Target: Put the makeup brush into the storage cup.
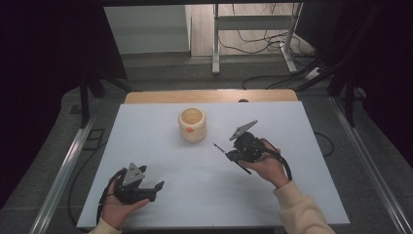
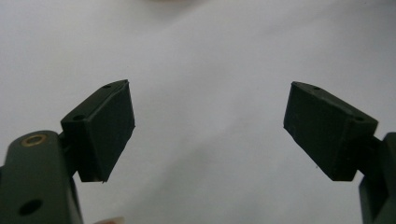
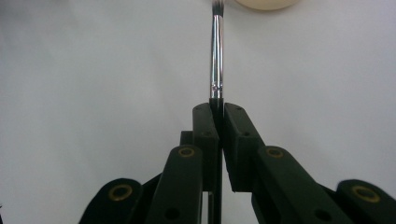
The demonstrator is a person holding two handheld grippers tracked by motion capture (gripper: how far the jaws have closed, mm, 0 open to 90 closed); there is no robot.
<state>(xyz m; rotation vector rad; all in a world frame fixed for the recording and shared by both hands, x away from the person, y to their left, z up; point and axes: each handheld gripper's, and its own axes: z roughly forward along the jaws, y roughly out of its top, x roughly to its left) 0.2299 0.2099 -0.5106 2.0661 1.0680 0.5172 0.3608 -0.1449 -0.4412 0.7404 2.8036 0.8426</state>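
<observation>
A white rectangular table top (image 1: 160,146) lies under the high camera, with a strip of bare wood along its far edge. A little beyond the middle, toward twelve o'clock, stands a small round cream-coloured cup (image 1: 192,125) with an orange mark on its near side, upright and open at the top.

At about seven o'clock from the cup, near the front-left corner of the sheet, the person's left hand (image 1: 116,207) holds the left gripper (image 1: 157,187) low over the white surface. In the left gripper view its two black jaws stand wide apart, with bare white table between the pads (image 2: 106,130) and nothing in their grasp.

At about four o'clock from the cup, the right hand (image 1: 269,165), in a cream sleeve (image 1: 302,209), holds the right gripper (image 1: 229,153). Its jaws are pressed together on a thin brush with a dark handle and a shiny metal ferrule (image 3: 216,56). In the right gripper view the ferrule runs straight up from between the closed pads toward twelve o'clock, and the cup's cream edge shows just to the right of its tip. From above, the brush's tip points toward ten o'clock, in the direction of the cup's base but apart from it; the handle end sticks out below the gripper toward four o'clock.
</observation>
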